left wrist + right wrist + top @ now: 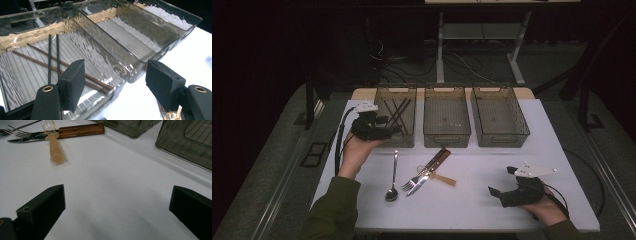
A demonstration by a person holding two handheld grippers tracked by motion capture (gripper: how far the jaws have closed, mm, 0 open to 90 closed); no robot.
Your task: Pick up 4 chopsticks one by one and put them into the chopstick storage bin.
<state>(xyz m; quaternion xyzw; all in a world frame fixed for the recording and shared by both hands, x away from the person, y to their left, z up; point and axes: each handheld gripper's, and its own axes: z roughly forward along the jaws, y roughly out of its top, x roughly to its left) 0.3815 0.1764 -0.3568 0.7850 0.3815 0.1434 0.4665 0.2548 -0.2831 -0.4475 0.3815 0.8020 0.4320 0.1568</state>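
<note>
Left claw (pixel 388 131) hangs at the near rim of the left bin (pixel 409 90), jaws spread with nothing between them. The chopsticks (pixel 398 112) lie flat inside that bin, dark pair crossing brown pair, so this looks like a sorting job, one kind of utensil per bin. Right claw (pixel 498 192) rests low on the counter (pixel 472 210), jaws wide and empty, aimed toward the spoon (pixel 392 180), fork (pixel 412 181), knife (pixel 432 164) and small plastic spoon (pixel 443 178) waiting in a cluster.

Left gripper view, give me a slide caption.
Open left hand-held gripper over the left bin, where chopsticks lie, jaws empty.
</note>
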